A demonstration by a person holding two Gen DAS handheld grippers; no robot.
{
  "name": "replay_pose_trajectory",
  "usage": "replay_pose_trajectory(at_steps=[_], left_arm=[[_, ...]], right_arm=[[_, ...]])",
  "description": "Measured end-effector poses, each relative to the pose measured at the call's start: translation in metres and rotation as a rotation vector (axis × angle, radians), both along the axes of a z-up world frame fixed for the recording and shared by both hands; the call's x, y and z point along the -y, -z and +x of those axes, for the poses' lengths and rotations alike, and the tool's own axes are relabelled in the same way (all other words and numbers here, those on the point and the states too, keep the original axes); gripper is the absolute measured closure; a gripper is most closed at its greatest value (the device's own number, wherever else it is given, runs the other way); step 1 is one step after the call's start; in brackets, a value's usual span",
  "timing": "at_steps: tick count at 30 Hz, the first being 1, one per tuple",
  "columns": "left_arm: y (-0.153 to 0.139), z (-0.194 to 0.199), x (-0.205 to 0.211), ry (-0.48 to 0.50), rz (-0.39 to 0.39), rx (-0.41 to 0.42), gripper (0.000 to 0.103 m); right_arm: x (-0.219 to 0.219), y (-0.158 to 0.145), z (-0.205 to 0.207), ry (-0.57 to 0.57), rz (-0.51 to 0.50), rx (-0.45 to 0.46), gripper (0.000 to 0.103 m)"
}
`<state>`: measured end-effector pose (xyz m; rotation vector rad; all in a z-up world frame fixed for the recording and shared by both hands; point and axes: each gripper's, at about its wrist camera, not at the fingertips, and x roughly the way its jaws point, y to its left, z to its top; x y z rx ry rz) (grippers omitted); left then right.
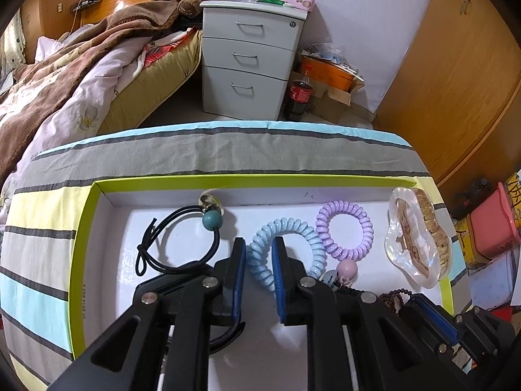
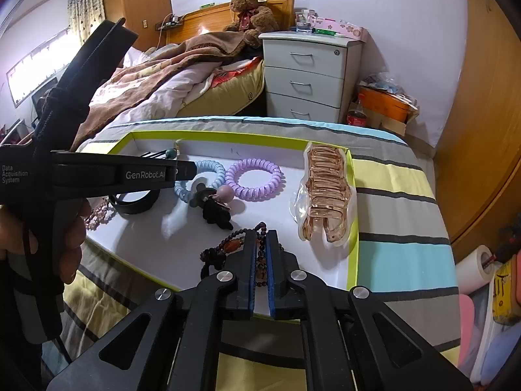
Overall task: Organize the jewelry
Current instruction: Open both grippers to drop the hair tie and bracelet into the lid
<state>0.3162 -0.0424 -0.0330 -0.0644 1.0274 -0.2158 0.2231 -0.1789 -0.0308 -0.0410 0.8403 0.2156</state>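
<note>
two claws low over tray (image 1: 97, 228), left claw (image 1: 259, 251) straddling blue coil (image 1: 286, 228)

Colours and patterns, tray and surrounds.

Tray (image 1: 97, 195): white inside, lime-green rim. Cloth (image 1: 228, 150) under it: stripes of grey, pale yellow and sky blue, thin dark lines between. Coil hair tie (image 1: 312, 238) light blue; second coil tie (image 1: 345, 231) lilac. Cord hair tie (image 1: 182, 238) black with a teal bead (image 1: 211, 220). Hair claw (image 2: 325, 192) clear amber-pink. Bead string (image 2: 228, 244) dark brown, some orange-brown beads. Round bead (image 1: 346, 267) dusty pink. Left gripper (image 1: 259, 254) and right gripper (image 2: 260, 244): black frames, blue pads. Drawer cabinet (image 1: 254, 62) pale grey. Teddy bear (image 2: 250, 9) brown. Blanket (image 1: 65, 75) brown on the bed.
</note>
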Motion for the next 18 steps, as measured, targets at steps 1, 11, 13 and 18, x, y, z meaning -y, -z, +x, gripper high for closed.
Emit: replay_pose_trajectory(at_steps=[1, 11, 13, 18], left_arm=[[-0.0007, -0.0010, 0.0005, 0.000, 0.000, 0.000, 0.082], [-0.0052, -0.0052, 0.0032, 0.004, 0.011, 0.009, 0.070], [-0.0052, -0.0061, 0.0034, 0.003, 0.013, 0.009, 0.068], [-0.0085, -0.0094, 0.0020, -0.002, 0.011, 0.013, 0.064]], right_arm=[[-0.0001, 0.0001, 0.0002, 0.001, -0.003, -0.001, 0.096], [0.0006, 0.0000, -0.0006, 0.008, -0.015, 0.007, 0.089], [0.0012, -0.0009, -0.0014, 0.010, -0.012, 0.009, 0.086], [0.0014, -0.0040, -0.0042, 0.006, -0.003, 0.018, 0.061]])
